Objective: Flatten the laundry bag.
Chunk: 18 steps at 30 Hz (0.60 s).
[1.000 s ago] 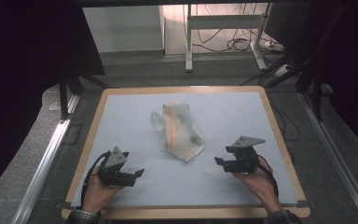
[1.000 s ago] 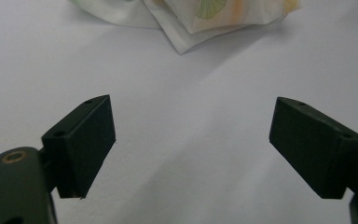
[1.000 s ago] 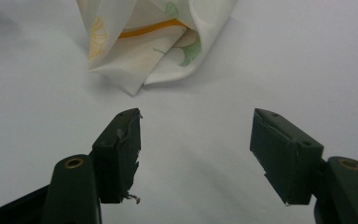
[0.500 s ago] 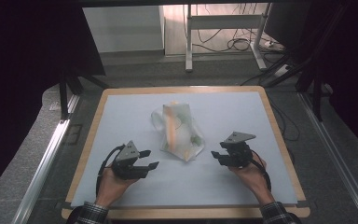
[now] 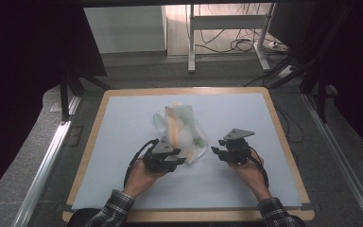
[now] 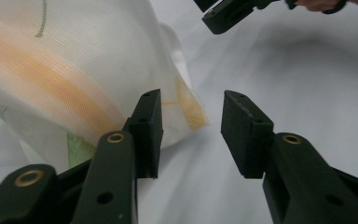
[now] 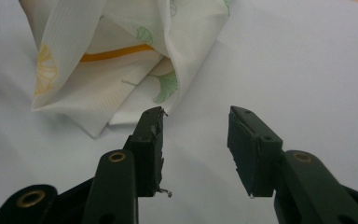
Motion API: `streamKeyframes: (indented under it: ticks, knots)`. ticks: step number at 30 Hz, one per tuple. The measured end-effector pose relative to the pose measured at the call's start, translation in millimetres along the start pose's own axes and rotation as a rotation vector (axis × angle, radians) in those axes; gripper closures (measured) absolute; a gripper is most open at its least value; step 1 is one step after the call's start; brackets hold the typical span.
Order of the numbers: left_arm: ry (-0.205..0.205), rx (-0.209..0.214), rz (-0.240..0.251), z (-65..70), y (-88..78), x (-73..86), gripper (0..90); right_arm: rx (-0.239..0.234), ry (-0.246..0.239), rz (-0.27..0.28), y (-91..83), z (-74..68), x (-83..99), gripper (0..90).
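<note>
A crumpled white cloth (image 5: 182,132) with green leaf prints and an orange stripe lies heaped in the middle of the pale mat (image 5: 123,127). My left gripper (image 5: 178,161) sits at its near left corner. In the left gripper view its jaws (image 6: 191,100) have just been closing and stand apart, with the cloth's (image 6: 74,70) printed corner just beyond the gap and not pinched. My right gripper (image 5: 216,151) is just right of the heap, apart from it. Its jaws (image 7: 196,112) have also been closing and hold nothing; the cloth's (image 7: 121,60) edge lies by the left jaw's tip.
The mat rests on a board with a wooden rim (image 5: 184,90). Metal rails (image 5: 47,161) run along both sides of the table. Beyond the far edge stand desk legs (image 5: 191,47) and loose cables (image 5: 246,45) on the floor. The other gripper (image 6: 223,14) reaches in at the top of the left gripper view.
The left hand has moved right and forward up to the cloth's near corner. The right hand has edged left toward the heap. Both pairs of jaws stand narrower than before.
</note>
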<state>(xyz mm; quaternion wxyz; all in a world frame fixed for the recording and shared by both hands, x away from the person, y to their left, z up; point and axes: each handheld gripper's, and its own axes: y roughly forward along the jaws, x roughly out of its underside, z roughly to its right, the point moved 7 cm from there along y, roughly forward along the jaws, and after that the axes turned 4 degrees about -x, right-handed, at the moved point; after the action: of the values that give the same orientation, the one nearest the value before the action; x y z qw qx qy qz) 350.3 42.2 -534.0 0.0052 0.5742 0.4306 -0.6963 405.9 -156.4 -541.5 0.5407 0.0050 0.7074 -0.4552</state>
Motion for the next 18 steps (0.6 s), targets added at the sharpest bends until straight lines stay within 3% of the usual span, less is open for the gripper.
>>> streamKeyframes:
  ticks: [7, 13, 18]
  knots:
    - [-0.006, 0.010, -0.016, -2.8, 18.6, -3.6, 54.9, -0.021, 0.006, 0.013, 10.9, 0.5, -6.5, 51.8]
    - [0.020, -0.021, -0.036, -3.5, 32.4, -6.4, 56.6, -0.031, -0.012, 0.008, 27.8, -1.7, -13.5, 51.3]
    - [0.030, -0.025, -0.059, -3.7, 36.9, -2.4, 64.5, -0.055, -0.005, -0.027, 40.8, -7.1, -14.2, 59.4]
